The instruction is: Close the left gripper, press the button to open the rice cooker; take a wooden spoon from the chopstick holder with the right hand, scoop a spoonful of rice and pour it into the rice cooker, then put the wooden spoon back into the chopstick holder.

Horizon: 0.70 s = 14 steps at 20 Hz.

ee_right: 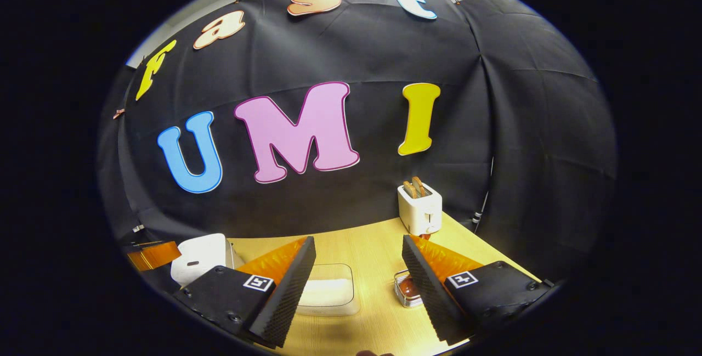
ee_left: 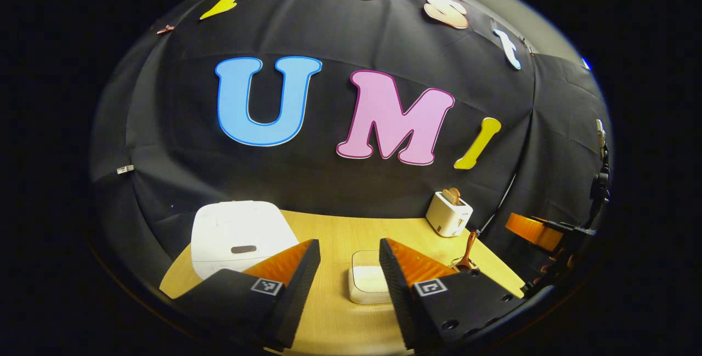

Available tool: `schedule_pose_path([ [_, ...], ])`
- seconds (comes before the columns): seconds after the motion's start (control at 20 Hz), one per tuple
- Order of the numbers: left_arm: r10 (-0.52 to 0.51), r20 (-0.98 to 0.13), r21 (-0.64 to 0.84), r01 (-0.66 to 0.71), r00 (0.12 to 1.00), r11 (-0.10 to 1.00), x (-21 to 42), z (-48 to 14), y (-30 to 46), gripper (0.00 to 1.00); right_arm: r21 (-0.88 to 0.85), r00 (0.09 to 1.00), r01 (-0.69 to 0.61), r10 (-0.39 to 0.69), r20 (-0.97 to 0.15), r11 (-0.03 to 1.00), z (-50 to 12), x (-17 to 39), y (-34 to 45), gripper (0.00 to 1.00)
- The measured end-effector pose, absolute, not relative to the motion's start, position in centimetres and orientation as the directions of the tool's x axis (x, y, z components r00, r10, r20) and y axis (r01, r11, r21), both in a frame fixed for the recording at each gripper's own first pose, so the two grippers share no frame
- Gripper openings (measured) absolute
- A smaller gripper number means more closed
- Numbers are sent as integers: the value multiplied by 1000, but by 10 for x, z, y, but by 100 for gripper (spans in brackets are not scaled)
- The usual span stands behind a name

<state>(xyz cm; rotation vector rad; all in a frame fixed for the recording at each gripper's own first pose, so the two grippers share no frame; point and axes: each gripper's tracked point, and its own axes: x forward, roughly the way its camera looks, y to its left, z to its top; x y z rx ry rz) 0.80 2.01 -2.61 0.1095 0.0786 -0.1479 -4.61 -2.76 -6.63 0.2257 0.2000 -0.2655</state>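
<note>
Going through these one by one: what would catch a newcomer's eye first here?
Probably the white rice cooker, lid shut, at the table's back left, and the white toaster with bread sticking up at the back right. Between them sits a clear rice box; both tools hover open above the wooden table.

Recording booth, black cloth wall (ee_left: 351,191), wooden table (ee_left: 340,235), toaster (ee_right: 420,209)

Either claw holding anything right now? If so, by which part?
Nothing is held. The left claw and right claw are both open with bare gaps above the table. The wooden spoon sits untouched in its holder.
</note>
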Motion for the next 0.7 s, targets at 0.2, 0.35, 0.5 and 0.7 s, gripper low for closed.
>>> schedule_pose_path([
  [0.2,-144,-90,101,153,985,983,12,-22,24,51,202,940,296,-247,-236,933,-72,-46,-31,98],
  [0.35,-121,-88,127,131,989,983,16,-17,32,35,215,938,296,-240,-249,931,-74,-47,-27,99],
  [0.5,-75,-78,144,85,994,986,23,-10,49,20,206,936,296,-240,-256,933,-78,-46,-26,98],
  [0.7,-52,-63,123,60,997,991,39,7,80,5,199,929,318,-263,-259,927,-79,-50,-32,99],
])
